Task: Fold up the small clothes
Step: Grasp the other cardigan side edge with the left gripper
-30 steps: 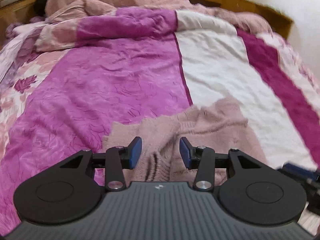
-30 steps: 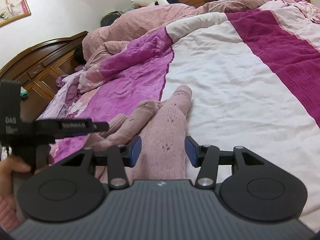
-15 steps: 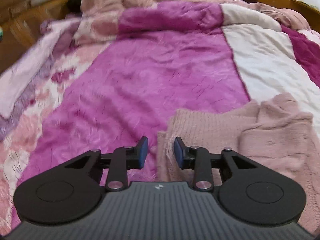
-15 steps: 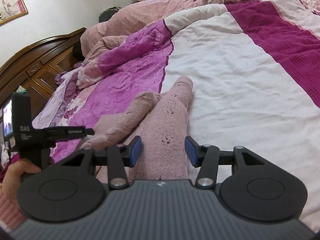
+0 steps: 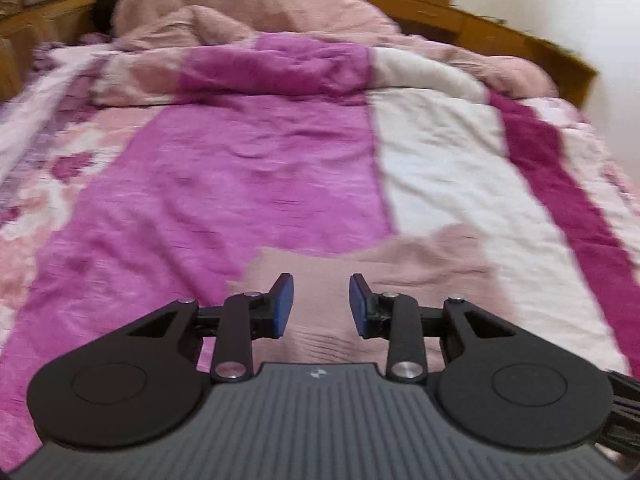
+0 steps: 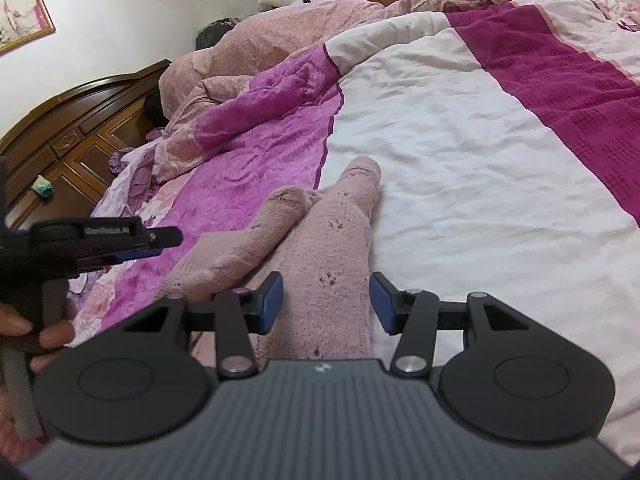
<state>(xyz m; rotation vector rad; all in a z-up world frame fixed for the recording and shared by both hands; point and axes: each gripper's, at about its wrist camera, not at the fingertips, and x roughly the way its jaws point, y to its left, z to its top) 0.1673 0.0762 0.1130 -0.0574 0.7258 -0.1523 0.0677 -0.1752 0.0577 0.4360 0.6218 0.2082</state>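
Observation:
A small pink knitted garment [image 6: 332,248] lies on the bed where the purple and white stripes of the quilt meet, its two legs pointing away from me. My right gripper [image 6: 326,304] hovers open over its near end, with cloth showing below the gap and neither pad pressing on it. In the blurred left wrist view the same garment [image 5: 380,264] lies just ahead of my left gripper [image 5: 320,304], whose blue pads stand apart with nothing pinched. The left gripper [image 6: 160,238] also shows at the left edge of the right wrist view, held by a hand [image 6: 44,332].
The quilt [image 6: 460,152] is striped purple, white and magenta. A heap of pink bedding [image 5: 248,12] is piled at the far end. A dark wooden headboard [image 6: 68,128] runs along the left, and a wooden bed frame [image 5: 500,32] runs along the far right.
The left gripper's jaws have narrowed. It swung left past the garment's edge, then came back over the garment and rose a little. The right gripper has stayed put.

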